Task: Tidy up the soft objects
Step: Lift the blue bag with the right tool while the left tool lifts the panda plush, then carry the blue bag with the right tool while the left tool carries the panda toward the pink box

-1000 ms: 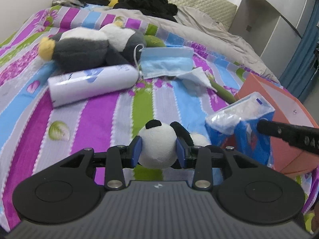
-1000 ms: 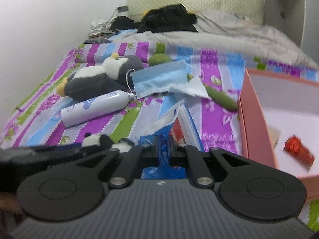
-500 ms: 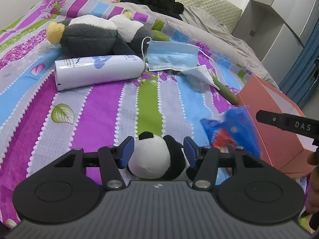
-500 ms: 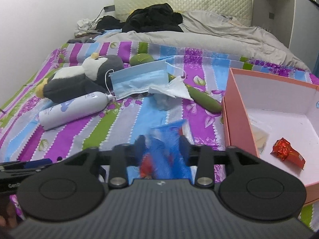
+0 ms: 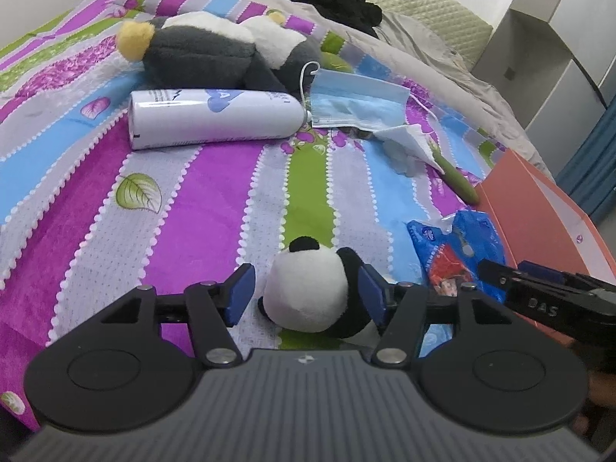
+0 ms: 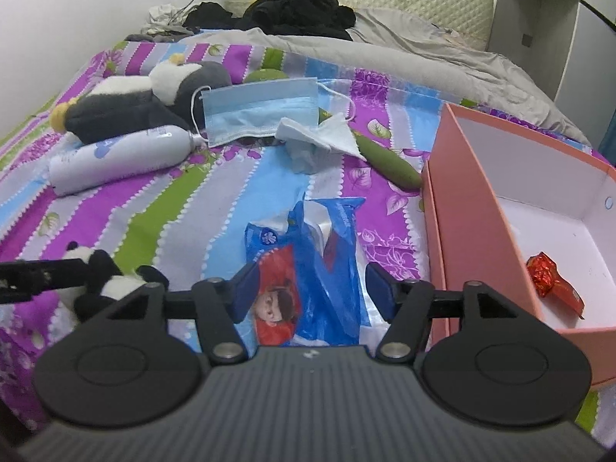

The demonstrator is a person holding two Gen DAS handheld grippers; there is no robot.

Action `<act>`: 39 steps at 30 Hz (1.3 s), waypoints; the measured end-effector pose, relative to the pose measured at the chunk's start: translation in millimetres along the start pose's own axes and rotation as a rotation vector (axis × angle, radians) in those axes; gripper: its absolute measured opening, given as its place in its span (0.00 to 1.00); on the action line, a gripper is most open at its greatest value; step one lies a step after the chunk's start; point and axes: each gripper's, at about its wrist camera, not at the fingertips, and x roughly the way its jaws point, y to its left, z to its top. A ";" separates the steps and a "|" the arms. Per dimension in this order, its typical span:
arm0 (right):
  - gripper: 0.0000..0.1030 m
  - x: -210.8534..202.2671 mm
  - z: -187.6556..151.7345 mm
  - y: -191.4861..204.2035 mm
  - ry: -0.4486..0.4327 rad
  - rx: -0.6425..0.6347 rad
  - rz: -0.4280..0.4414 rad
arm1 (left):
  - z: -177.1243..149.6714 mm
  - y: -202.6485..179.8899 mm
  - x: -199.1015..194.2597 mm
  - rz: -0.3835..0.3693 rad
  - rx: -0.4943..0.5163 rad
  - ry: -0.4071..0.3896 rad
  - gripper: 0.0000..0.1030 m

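Note:
A small panda plush (image 5: pixel 308 288) lies on the striped bedspread between the fingers of my left gripper (image 5: pixel 306 294), which is open with a gap on each side of it. It also shows in the right wrist view (image 6: pixel 104 281). A blue tissue pack (image 6: pixel 308 265) lies flat on the bed between the fingers of my right gripper (image 6: pixel 310 292), which is open; it shows in the left wrist view too (image 5: pixel 458 246). A larger penguin plush (image 5: pixel 215 46) lies farther back.
A white spray can (image 5: pixel 211 119), a blue face mask (image 5: pixel 354 100), a crumpled tissue (image 6: pixel 323 134) and a green cucumber toy (image 6: pixel 389 161) lie mid-bed. An open pink box (image 6: pixel 473 200) with a red wrapper (image 6: pixel 550 277) stands at the right. Dark clothes (image 6: pixel 300 11) lie by the headboard.
My left gripper has opened off the panda, which now rests on the bed. My right gripper has opened and let go of the tissue pack, which now lies flat on the bedspread.

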 end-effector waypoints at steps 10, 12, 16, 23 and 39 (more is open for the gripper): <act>0.38 34.3 -6.1 -4.2 0.069 0.021 -0.030 | -2.5 6.4 3.3 -0.005 -0.074 0.022 0.64; 0.22 36.7 -8.3 -5.5 0.084 0.033 -0.012 | -2.4 8.3 4.0 -0.006 -0.093 0.026 0.65; 0.16 31.6 -9.6 -5.7 0.076 0.031 0.011 | -2.2 12.3 5.2 -0.021 -0.138 0.029 0.73; 0.13 15.3 -9.2 -3.8 0.070 0.034 0.044 | -3.0 9.9 8.7 -0.029 -0.140 0.034 0.73; 0.15 7.3 -29.6 4.3 0.133 0.000 0.105 | -4.3 -1.3 6.0 -0.021 -0.095 -0.003 0.50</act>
